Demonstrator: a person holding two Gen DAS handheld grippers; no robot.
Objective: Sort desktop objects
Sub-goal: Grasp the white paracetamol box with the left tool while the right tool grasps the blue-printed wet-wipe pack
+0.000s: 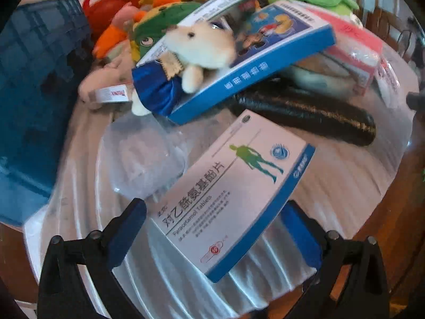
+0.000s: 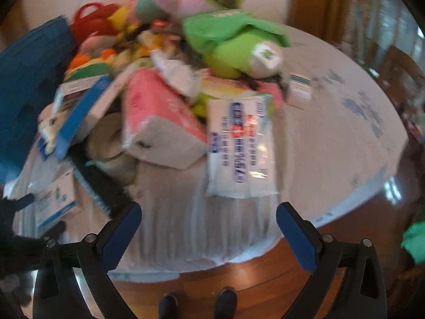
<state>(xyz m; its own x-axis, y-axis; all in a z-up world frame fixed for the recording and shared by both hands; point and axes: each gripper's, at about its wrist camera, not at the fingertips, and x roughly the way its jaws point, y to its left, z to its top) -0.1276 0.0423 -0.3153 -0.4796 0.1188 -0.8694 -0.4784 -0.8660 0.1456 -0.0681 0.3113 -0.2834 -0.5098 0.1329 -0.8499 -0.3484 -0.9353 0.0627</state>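
The left gripper [image 1: 215, 228] has its fingers spread wide, w/ the white-blue paracetamol box [image 1: 233, 196] lying between them on the table; the box's near end sits in the gap, but I cannot tell if the blue pads [image 1: 127, 228] touch it, so it looks not clamped. Just behind the box lies a crumpled clear plastic piece [image 1: 143, 156], and to its right a long black pouch [image 1: 305, 111]. Further back a bigger blue-edged box [image 1: 239, 61] rests tilted on the pile, w/ a small cream plush animal [image 1: 196, 50] in blue clothes on top of it. A dark blue crate [image 1: 34, 85] stands at the left edge of the table. The right gripper [image 2: 208, 234] is also released, nothing between its fingers, and it hangs over the near table edge. In front of it lies a white wipes pack [image 2: 239, 146] w/ blue and red print, next to it a pink tissue pack [image 2: 159, 122]. A green plush toy [image 2: 233, 45] sits on top of the heap behind. The table [image 2: 332, 133] has a pale plastic cover. Right view is blurred, so small details there are not readable. Below, two dark shoes [image 2: 199, 303] of the person show on the wooden floor.
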